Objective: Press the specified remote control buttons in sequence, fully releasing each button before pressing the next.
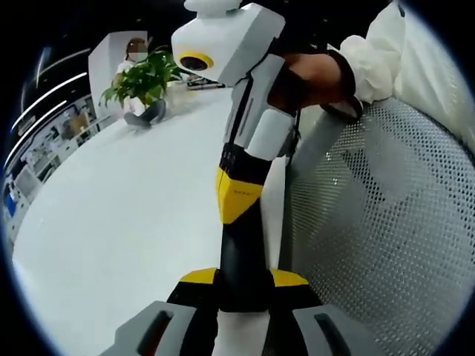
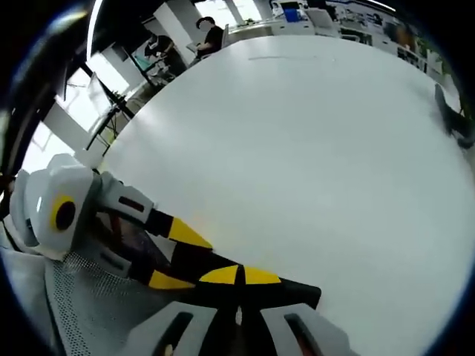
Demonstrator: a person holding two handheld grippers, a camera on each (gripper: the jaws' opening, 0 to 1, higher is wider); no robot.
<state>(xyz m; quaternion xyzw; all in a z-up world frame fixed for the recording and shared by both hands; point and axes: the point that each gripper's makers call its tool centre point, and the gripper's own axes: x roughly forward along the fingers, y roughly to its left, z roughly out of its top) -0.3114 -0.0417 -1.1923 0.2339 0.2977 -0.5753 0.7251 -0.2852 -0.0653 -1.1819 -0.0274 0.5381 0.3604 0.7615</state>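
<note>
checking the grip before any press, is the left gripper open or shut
Shut on a black bar. In the left gripper view the left gripper has its yellow fingertips against both sides of the bar, no gap showing.

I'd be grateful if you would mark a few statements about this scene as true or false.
1. A potted plant stands on the table. True.
2. The table top is dark wood. False: it is white.
3. In the left gripper view, a hand with a white sleeve holds the right gripper. True.
4. The chair has a solid leather back. False: it is perforated mesh.
5. The plant bears red flowers. False: only green leaves show.
</note>
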